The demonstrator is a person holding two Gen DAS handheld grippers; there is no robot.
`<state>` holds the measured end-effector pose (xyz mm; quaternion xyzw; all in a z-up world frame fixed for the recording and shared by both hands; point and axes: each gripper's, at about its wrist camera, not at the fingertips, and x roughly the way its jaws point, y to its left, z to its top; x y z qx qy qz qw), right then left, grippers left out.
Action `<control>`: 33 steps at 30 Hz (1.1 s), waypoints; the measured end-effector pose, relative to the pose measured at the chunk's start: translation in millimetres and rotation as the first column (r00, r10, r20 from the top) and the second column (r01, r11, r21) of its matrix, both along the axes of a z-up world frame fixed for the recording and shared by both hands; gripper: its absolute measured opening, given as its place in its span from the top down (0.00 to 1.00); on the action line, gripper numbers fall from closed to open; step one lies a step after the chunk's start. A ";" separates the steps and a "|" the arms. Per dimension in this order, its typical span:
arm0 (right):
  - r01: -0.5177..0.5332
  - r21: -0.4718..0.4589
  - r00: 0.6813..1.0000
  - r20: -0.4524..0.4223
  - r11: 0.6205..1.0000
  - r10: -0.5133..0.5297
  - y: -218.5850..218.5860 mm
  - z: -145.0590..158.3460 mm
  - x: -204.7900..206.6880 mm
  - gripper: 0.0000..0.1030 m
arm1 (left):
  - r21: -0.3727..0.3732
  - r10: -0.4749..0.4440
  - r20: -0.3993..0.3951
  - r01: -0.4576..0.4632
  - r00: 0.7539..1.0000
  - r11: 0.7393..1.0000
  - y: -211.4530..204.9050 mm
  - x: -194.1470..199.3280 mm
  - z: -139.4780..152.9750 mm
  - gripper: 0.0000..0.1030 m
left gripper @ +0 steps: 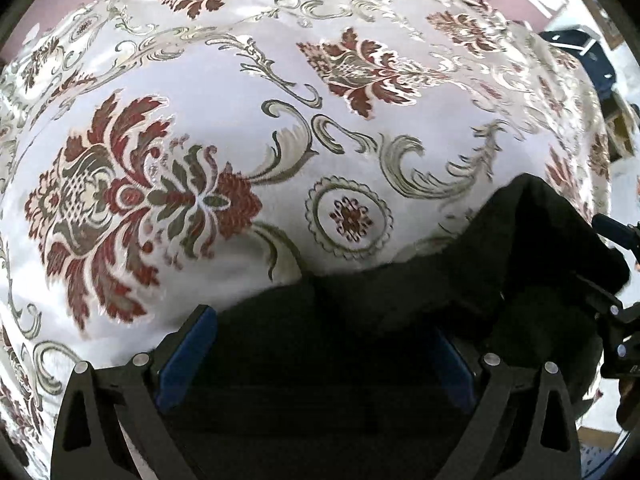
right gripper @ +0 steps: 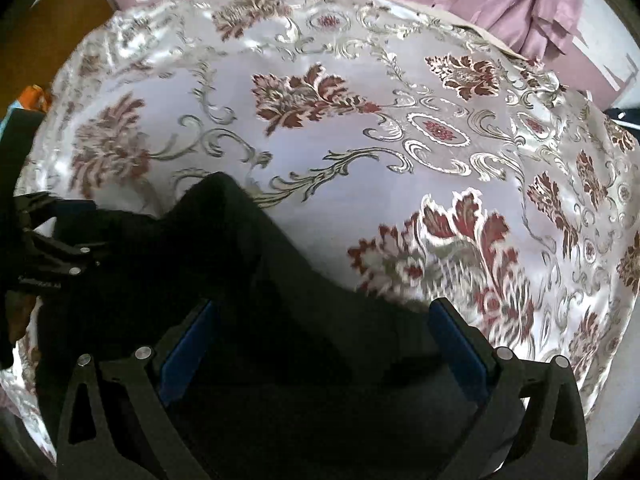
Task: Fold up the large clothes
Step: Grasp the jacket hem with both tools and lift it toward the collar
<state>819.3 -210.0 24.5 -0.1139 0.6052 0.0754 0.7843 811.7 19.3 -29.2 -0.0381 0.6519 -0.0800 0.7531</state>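
While both jaws stand apart, the black garment could be bunched near the floral bedspread edge if grabbed unevenly.

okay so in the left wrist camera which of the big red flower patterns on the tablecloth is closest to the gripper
The large red flower at the left, just beyond the left gripper. The other red flower sits farther up the tablecloth, smaller in view.

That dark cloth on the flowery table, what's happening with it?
A person is working with two handheld grippers on a black fabric garment lying on a shiny white tablecloth with red floral patterns. The left gripper and the right gripper both have their jaws spread, with cloth lying between them. No neat fold shows yet.
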 end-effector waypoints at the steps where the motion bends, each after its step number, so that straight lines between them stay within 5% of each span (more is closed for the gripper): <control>1: 0.004 -0.006 1.000 -0.013 1.000 -0.004 1.5 -3.3 3.9 0.01 | 0.005 0.002 -0.003 -0.002 1.000 1.000 -1.3 3.3 -2.3 0.03; 4: 0.060 -0.002 0.998 0.016 0.998 -0.060 -2.7 0.0 4.4 0.11 | -0.023 0.017 0.013 -0.016 1.000 1.000 -0.3 4.4 -2.8 0.03; 6: 0.082 0.042 0.995 0.050 0.996 -0.084 -10.7 8.0 -1.2 0.41 | -0.076 0.065 0.061 -0.060 0.996 0.995 8.7 2.2 3.0 0.04; 8: 0.083 0.074 0.992 0.086 0.994 -0.090 -16.2 16.2 -9.8 0.54 | -0.130 0.124 0.113 -0.109 0.986 0.986 20.3 -0.6 10.6 0.08; 12: 0.036 0.127 0.989 0.138 0.991 -0.054 -25.6 25.6 -22.4 0.80 | -0.306 0.196 0.067 -0.167 0.978 0.937 41.6 -3.2 7.7 0.41; 15: 0.024 0.161 0.986 0.161 0.987 -0.050 -30.4 29.3 -33.8 0.84 | -0.336 0.165 0.024 -0.147 0.986 0.930 39.4 -6.9 -2.2 0.52; 20: -0.003 0.153 0.982 0.189 0.988 -0.026 -30.5 30.1 -45.9 0.87 | -0.314 0.085 0.015 -0.076 0.996 0.946 21.6 -15.1 -12.5 0.56; 21: -0.006 0.145 0.979 0.201 0.989 -0.023 -30.8 30.9 -48.3 0.88 | -0.315 0.077 0.020 -0.067 0.997 0.947 20.3 -16.1 -12.2 0.78; 22: -0.006 0.143 0.978 0.206 0.990 -0.024 -30.6 32.2 -49.5 0.89 | -0.307 0.075 0.015 -0.066 0.997 0.949 18.8 -17.0 -12.5 0.87; 33: -0.003 0.196 0.973 0.228 0.981 -0.042 -50.3 35.7 -87.4 0.92 | -0.321 0.064 0.137 -0.017 0.988 0.947 29.9 -64.5 20.9 0.93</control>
